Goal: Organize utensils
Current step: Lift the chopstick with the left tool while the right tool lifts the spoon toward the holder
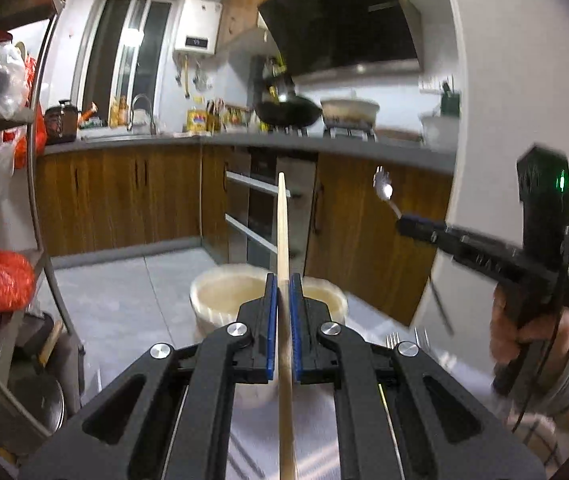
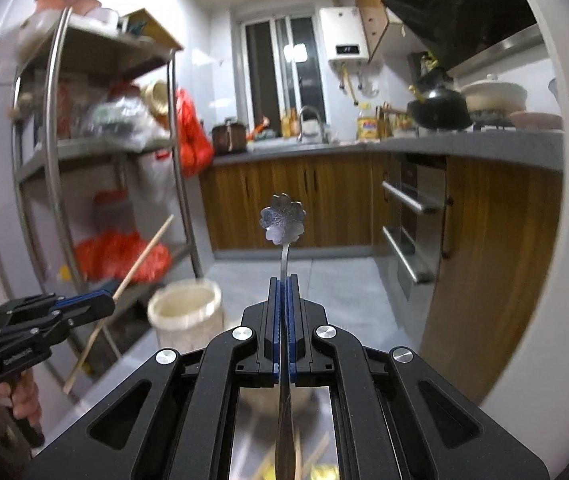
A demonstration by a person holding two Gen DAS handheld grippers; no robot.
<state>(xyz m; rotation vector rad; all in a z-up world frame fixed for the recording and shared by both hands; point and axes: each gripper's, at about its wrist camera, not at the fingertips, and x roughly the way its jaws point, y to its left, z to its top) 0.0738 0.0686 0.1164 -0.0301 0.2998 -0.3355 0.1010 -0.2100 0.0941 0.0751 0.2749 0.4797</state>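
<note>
**Two utensils lifted, none yet sorted**

The left gripper (image 1: 283,304) has its jaws clenched on one pale wooden chopstick (image 1: 283,232); the right gripper (image 2: 283,304) grasps one steel spoon with a flower-shaped bowl (image 2: 283,219). Both utensils are held in the air, pointing toward the kitchen. Judging from this, placement remains. Fork tines (image 1: 393,338) show below, count unclear.

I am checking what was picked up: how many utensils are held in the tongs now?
2. A wooden chopstick is clamped in the left tongs; a flower-shaped metal spoon is clamped in the right tongs. Fork tines show below, so more utensils may be hidden.
</note>
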